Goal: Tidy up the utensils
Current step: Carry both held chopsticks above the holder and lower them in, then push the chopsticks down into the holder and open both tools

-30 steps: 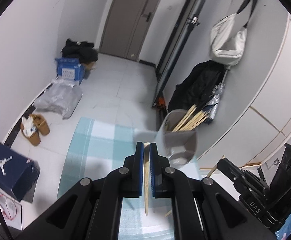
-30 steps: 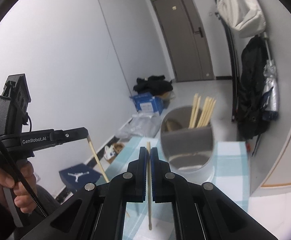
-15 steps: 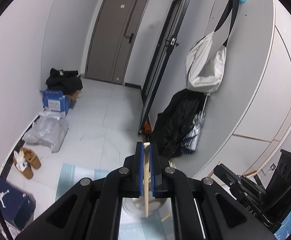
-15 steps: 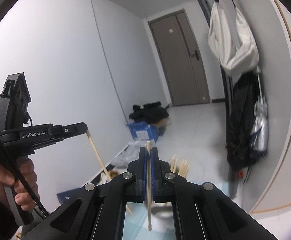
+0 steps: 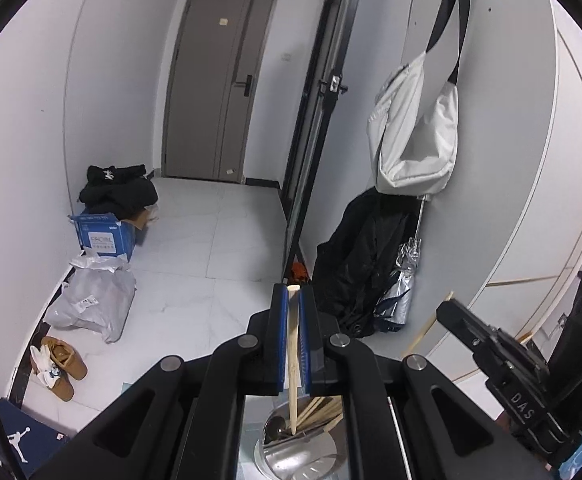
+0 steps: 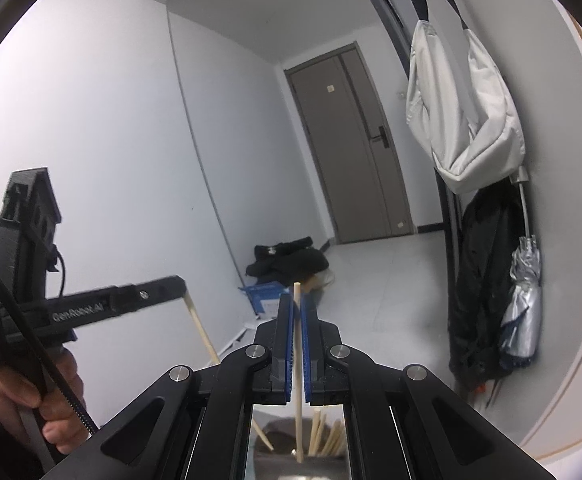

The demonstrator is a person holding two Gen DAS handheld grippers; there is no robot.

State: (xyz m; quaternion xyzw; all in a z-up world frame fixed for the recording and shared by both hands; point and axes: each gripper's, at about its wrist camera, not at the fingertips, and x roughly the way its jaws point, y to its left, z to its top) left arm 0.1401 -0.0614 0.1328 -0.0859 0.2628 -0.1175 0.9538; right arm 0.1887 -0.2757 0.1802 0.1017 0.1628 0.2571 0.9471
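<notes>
My left gripper is shut on a pale wooden chopstick that hangs down between its blue pads. The stick's lower tip is over the mouth of a metal utensil holder, which holds several chopsticks. My right gripper is shut on another chopstick, whose tip hangs over the same holder. The right wrist view shows the left gripper at the left, held by a hand. The left wrist view shows the right gripper at the right.
A white bag, a black coat and a folded silver umbrella hang on the right wall. A blue box, plastic bags, brown shoes and a shoebox line the left wall. A door stands far back.
Both grippers have risen and tipped upward, each still holding its chopstick. The holder has slid from mid-frame to the bottom edge of both views, under the stick tips.
</notes>
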